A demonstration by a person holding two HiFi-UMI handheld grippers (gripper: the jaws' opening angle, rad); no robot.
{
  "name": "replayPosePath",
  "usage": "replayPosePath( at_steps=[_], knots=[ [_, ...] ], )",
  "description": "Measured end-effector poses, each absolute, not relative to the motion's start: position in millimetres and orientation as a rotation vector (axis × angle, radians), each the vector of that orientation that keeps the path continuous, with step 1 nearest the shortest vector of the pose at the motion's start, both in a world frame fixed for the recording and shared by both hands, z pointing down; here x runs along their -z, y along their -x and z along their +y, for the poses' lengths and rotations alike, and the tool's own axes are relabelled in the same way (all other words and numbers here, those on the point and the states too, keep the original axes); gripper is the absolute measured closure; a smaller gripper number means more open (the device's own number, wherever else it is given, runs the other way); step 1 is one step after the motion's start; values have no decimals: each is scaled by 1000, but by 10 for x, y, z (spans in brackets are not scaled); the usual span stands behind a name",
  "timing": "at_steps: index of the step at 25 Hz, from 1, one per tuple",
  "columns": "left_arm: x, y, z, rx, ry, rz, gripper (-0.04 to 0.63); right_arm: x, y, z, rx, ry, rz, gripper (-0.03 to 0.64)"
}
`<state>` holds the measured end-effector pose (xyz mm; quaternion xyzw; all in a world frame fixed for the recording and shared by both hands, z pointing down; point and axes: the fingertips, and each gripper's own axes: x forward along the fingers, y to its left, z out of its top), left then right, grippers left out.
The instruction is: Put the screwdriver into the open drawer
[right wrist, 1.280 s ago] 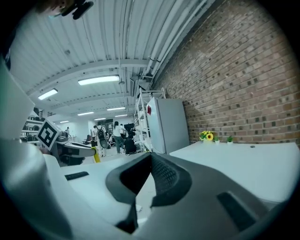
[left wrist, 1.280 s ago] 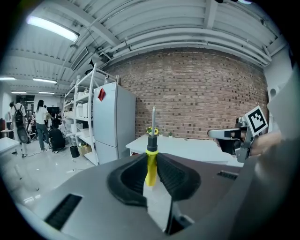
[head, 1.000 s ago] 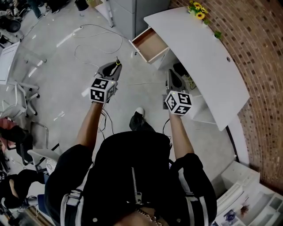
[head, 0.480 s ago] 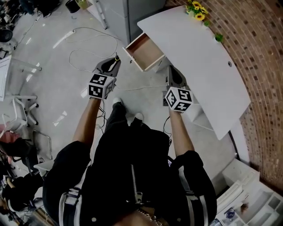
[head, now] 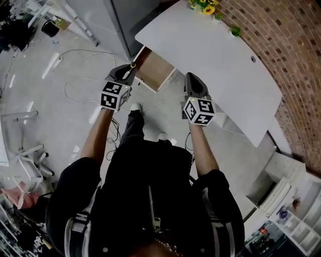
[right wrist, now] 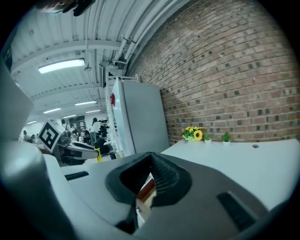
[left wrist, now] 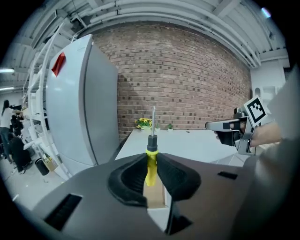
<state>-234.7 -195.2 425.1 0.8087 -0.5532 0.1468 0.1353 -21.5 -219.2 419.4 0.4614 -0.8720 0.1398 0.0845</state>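
A screwdriver with a yellow handle and a thin steel shaft stands upright between the jaws of my left gripper, which is shut on the handle. In the head view the left gripper hangs just left of the open wooden drawer, and the screwdriver pokes out by the drawer's near left corner. The drawer shows below the jaws. My right gripper hovers to the right of the drawer, near the desk's edge. Its jaws are closed with nothing held.
The drawer slides out from under a white curved desk against a brick wall, with yellow flowers at its far end. A tall grey cabinet stands left of the desk. Cables lie on the concrete floor.
The person has stepped closer to the desk, so the drawer now lies right beside the left gripper. Both grippers keep their state, with the screwdriver still held.
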Motion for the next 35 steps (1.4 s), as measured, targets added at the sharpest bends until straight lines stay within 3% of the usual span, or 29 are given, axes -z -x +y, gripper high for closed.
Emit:
replayPosePath(
  at_steps=[6,17,35],
  knots=[
    [-4440,2511,-2576,-477,-2447,-1373,515,-4205,409,-2482,-459,-1584,-2479,609],
    [-5250,2207,-2867,-599,-2407,-1163,515,-4588,189,-2516,-569,-1689,-2320,611],
    [-7577,1775,-3212,-870,-2278,-939,515,-5959,-9,-1938,-783,-1640,-2136,609]
  ],
)
